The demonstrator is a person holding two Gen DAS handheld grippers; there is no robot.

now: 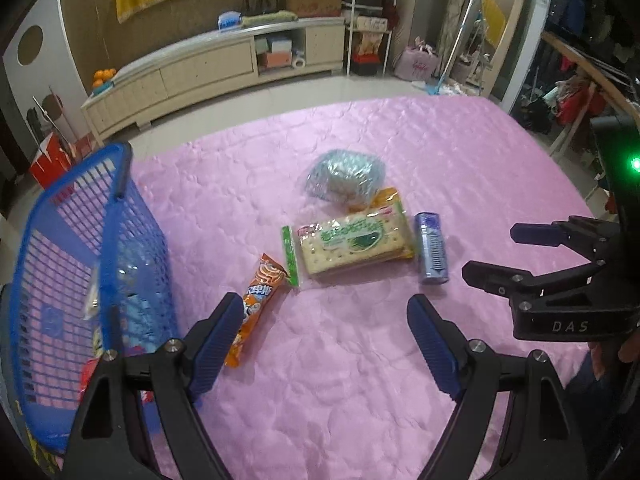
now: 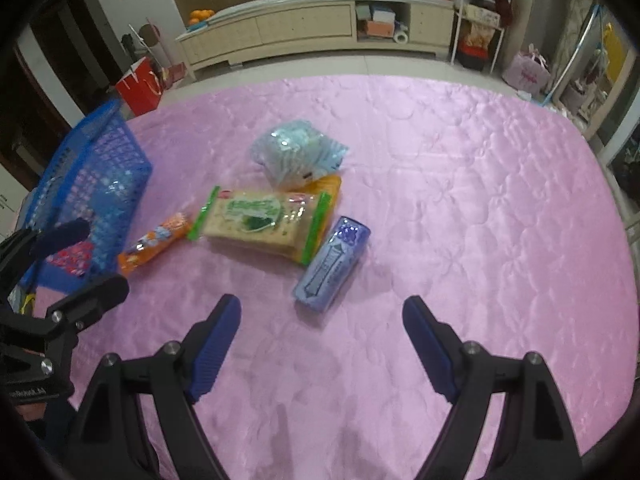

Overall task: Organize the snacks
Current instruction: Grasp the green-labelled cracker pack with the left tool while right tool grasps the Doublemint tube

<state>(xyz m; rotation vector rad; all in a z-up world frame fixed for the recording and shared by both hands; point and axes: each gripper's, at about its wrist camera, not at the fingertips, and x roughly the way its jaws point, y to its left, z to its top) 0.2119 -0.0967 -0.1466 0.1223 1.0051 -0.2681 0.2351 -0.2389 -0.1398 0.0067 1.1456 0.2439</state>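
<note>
On the pink quilt [image 1: 360, 360] lie an orange snack stick [image 1: 256, 304], a green-and-clear cracker pack [image 1: 354, 240], a blue tube pack [image 1: 431, 254] and a clear bag of pale sweets [image 1: 346, 176]. My left gripper [image 1: 326, 312] hangs open above the quilt, its left finger beside the orange stick. My right gripper [image 2: 322, 312] is open too, just short of the blue tube pack [image 2: 332, 266]. The right wrist view also shows the cracker pack [image 2: 260, 220], the orange stick [image 2: 156, 242] and the sweets bag [image 2: 296, 152]. Neither gripper holds anything.
A blue plastic basket [image 1: 80, 264] stands at the quilt's left edge with some packs inside; in the right wrist view the basket [image 2: 100, 176] sits far left. Each gripper appears at the edge of the other's view. Beyond the bed are a cream cabinet [image 1: 208, 68] and shelves.
</note>
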